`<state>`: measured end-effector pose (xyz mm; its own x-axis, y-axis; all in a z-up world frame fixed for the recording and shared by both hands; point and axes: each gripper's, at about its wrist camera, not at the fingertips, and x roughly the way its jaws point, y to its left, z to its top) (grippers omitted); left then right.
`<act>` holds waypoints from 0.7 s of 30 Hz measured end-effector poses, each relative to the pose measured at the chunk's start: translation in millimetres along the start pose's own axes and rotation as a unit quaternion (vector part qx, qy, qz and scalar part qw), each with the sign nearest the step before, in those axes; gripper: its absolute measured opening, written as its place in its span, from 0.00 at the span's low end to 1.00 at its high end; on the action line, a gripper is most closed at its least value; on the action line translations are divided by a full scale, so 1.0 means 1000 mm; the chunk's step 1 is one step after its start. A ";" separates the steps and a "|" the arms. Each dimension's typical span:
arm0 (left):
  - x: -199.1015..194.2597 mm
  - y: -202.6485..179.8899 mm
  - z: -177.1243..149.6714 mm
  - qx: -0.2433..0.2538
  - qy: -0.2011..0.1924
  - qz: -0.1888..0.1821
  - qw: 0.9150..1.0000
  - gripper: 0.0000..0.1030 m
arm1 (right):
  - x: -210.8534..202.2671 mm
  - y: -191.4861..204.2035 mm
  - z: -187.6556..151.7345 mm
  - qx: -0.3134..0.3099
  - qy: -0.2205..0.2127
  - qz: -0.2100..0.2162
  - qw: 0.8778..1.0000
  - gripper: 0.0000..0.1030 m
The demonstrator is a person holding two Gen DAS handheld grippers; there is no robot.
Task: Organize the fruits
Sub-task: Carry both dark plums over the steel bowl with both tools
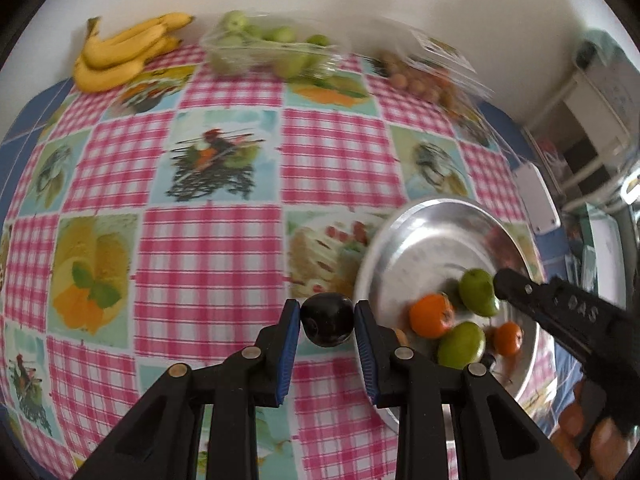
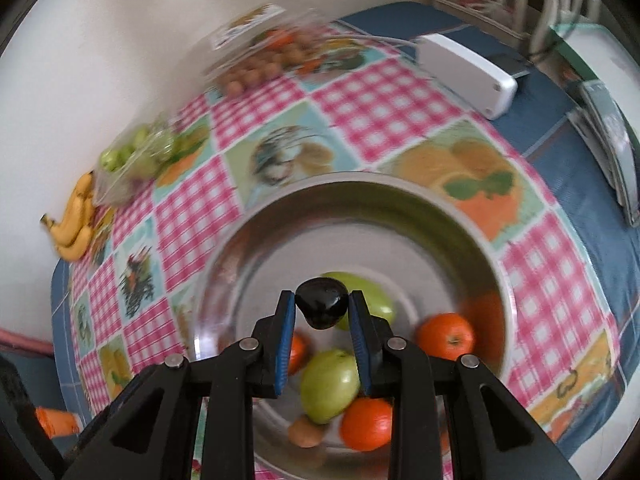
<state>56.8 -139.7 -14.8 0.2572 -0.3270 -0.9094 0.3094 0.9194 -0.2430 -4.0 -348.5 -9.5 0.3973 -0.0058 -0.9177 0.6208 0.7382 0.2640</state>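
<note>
Both grippers carrying dark plums to the metal bowl (image 2: 400, 196).
Right gripper (image 2: 322, 308) clamps its plum (image 2: 321, 304) over the bowl; left gripper (image 1: 327, 322) grips another plum (image 1: 327, 320) just left of the rim. Next, I'd judge: centre, then release.

The left gripper (image 1: 327, 326) pinches a dark plum (image 1: 327, 325) between its blue pads, above the checked tablecloth (image 1: 208, 264). Just right of the tongs sits a metal bowl (image 1: 404, 248) holding green and orange fruits, with the right gripper (image 1: 500, 282) reaching over its far side. Far beyond the tips lie bananas (image 1: 120, 54) and two clear fruit boxes (image 1: 272, 50).
</note>
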 end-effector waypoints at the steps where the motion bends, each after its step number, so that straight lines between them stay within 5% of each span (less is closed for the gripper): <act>1: 0.001 -0.005 -0.001 0.007 0.002 -0.004 1.000 0.29 | 0.000 -0.002 0.001 0.003 -0.001 0.001 1.000 0.27; 21: 0.016 -0.031 -0.007 0.058 0.007 -0.013 0.998 0.29 | 0.008 0.011 -0.004 -0.022 0.013 -0.004 1.000 0.28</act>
<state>45.0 -171.7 -23.8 0.2354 -0.3458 -0.9083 0.4194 0.8792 -0.2261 3.4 -337.9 -14.9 0.3744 0.0045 -0.9272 0.5934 0.7673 0.2434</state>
